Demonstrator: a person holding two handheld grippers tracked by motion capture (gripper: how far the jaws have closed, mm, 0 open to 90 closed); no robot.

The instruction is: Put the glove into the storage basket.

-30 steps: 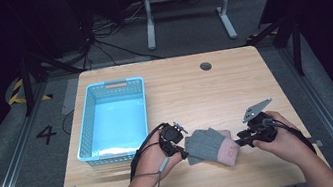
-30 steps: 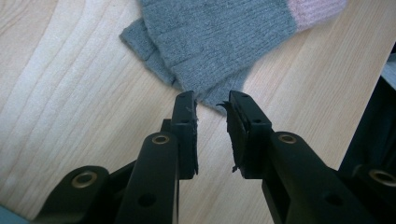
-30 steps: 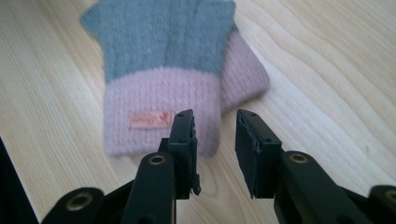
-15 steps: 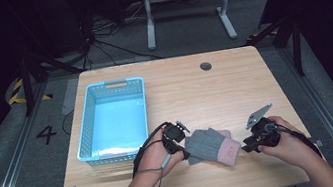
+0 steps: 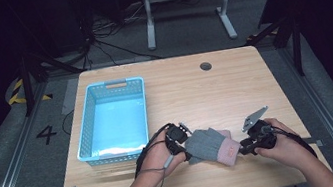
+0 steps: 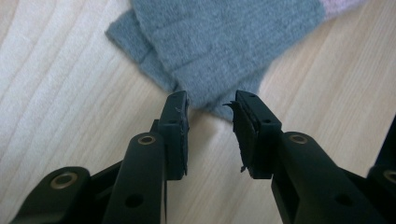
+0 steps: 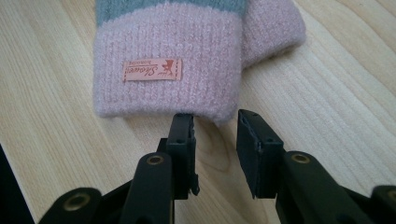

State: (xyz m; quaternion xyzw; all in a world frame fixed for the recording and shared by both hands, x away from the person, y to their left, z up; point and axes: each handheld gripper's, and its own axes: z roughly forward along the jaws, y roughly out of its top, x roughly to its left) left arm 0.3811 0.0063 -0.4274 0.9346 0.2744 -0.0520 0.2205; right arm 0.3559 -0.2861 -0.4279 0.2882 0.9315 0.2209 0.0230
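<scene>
A grey knitted glove (image 5: 206, 144) with a pink cuff (image 5: 228, 153) lies flat on the wooden table (image 5: 205, 97) near its front edge. A second glove peeks out beneath it. My left gripper (image 5: 185, 146) is at the glove's finger end. In the left gripper view its jaws (image 6: 210, 109) have just been opening, with the grey glove fingers (image 6: 219, 42) right at their tips and nothing between the pads. My right gripper (image 5: 244, 148) faces the cuff. It stands open (image 7: 215, 123) just short of the labelled pink cuff (image 7: 168, 70).
A light blue plastic basket (image 5: 144, 112) stands to the left of the gloves, close behind the left hand. A round cable hole (image 5: 205, 66) is in the table's far side. Dark floor, cables and a table frame lie beyond.
The right hand has drifted a little toward the table's near edge. The gloves and the left hand stay where they were.
</scene>
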